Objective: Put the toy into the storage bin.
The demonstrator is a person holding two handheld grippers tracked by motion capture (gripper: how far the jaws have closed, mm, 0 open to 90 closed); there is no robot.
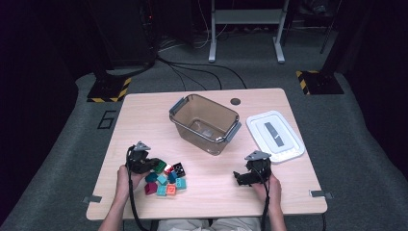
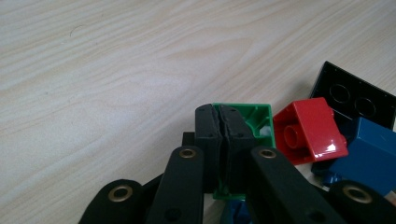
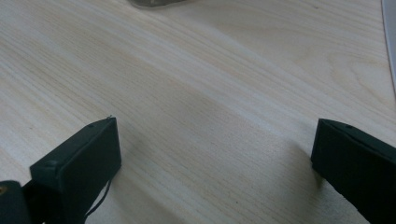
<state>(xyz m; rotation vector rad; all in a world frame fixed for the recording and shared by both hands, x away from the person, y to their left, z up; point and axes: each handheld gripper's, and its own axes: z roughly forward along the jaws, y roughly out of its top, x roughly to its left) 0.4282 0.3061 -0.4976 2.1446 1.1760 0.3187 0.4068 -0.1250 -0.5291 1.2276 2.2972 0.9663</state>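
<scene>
2 hand-held grippers work at the tabletop (image 1: 144, 115). Left hand-held gripper (image 2: 222, 126) has its jaws pinched together on a wall of the green block (image 2: 256, 116), which sits at the brick pile's edge beside a red block (image 2: 310, 130). Right hand-held gripper (image 3: 215, 154) rests with jaws spread wide over bare wood. No writing is legible.

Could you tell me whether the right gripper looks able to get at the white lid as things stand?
Probably yes. The right gripper rests on bare table with its jaws open and nothing between them, and the white lid lies flat just beyond it, beside the brown bin, with nothing between them.
</scene>
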